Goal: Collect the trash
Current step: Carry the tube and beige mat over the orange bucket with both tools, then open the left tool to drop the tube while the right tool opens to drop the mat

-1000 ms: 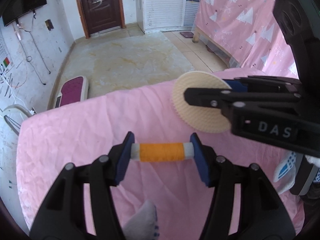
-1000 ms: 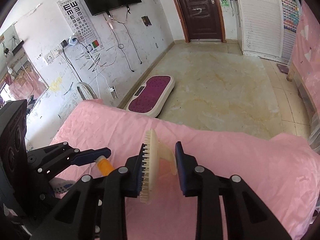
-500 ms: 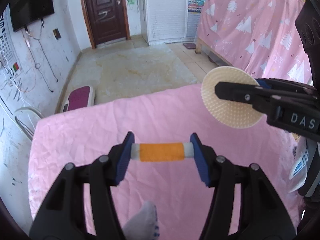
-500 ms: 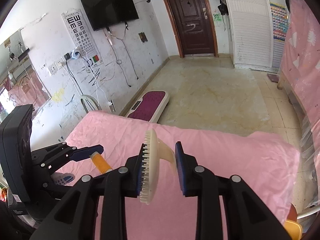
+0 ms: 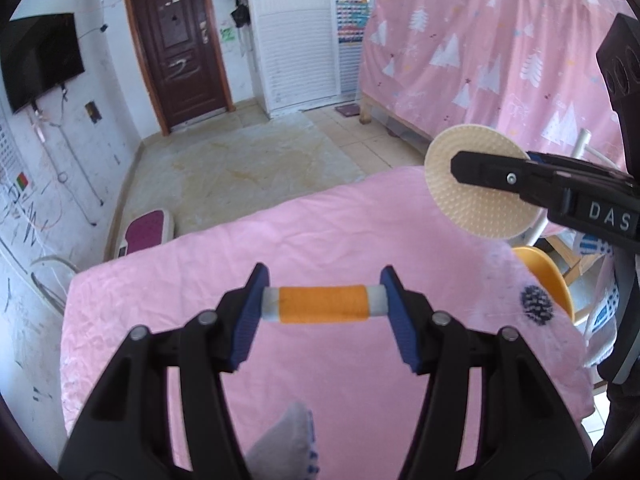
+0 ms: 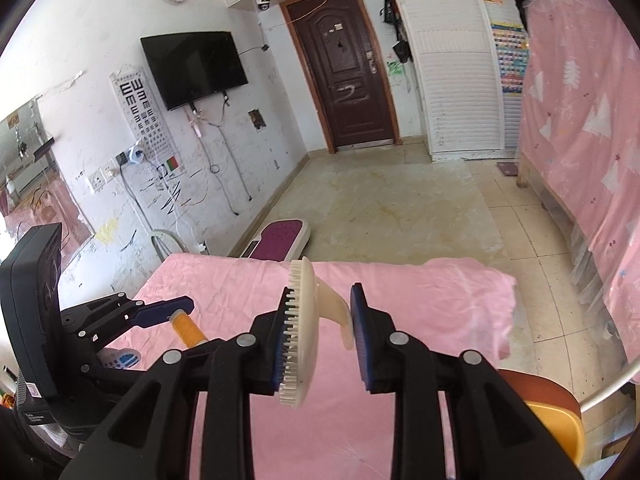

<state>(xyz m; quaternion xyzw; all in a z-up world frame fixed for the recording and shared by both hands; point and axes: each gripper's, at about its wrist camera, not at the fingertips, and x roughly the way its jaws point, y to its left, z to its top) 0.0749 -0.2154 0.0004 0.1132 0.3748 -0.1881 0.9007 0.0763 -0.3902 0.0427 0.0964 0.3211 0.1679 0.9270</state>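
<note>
My left gripper (image 5: 323, 304) is shut on an orange thread spool (image 5: 322, 304) with white ends, held crosswise above the pink-covered table (image 5: 280, 248). My right gripper (image 6: 320, 320) is shut on a round cream brush (image 6: 300, 328) with short bristles, gripped by its face and back handle. The brush also shows in the left wrist view (image 5: 476, 184) at the right, above the table's far right corner. The spool and left gripper show in the right wrist view (image 6: 186, 326) at the left.
A black-and-white patterned item (image 5: 536, 304) lies at the table's right edge. An orange chair (image 5: 548, 276) stands just beyond that edge. A grey sock (image 5: 284, 448) lies near the front. A purple scale (image 6: 276, 238) lies on the floor beyond the table.
Both grippers have risen and tilted up with their objects held. The table looks lower and farther, and the orange chair and patterned item have come into view.
</note>
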